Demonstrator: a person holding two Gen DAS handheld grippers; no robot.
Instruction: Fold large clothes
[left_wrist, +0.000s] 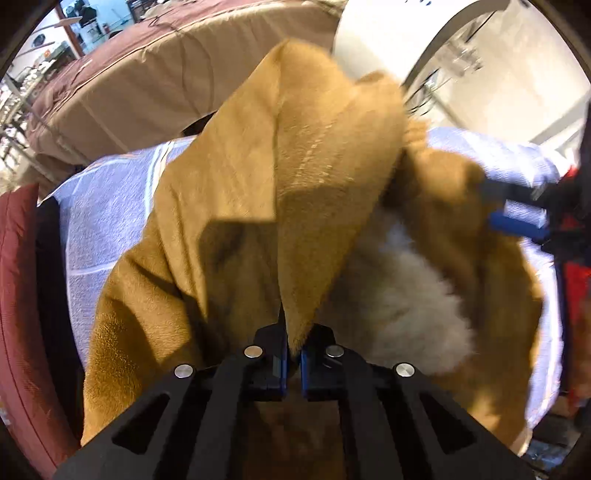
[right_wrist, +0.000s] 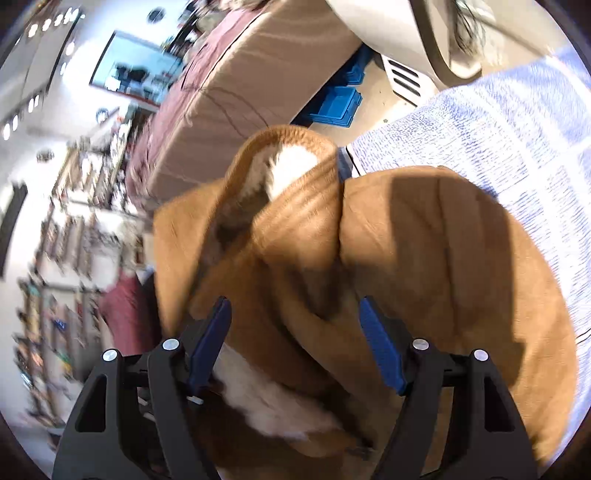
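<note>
Pinching a raised fold of the tan coat (left_wrist: 280, 177), the left hand-held gripper (left_wrist: 293, 363) is pressed together; the right hand-held gripper (right_wrist: 295, 343) hangs spread above it; the coat lies bunched on the blue-checked counter (left_wrist: 110, 218), folding barely begun.

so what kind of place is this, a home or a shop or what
Probably a cluttered shop or storeroom, not a home. The tan coat lies on a table under a blue towel, a covered mattress stands behind, crowded shelves line the wall, and blue crates sit on the floor.

Tan coat (left_wrist: 236, 192), white fleece lining (left_wrist: 406, 295)
</note>
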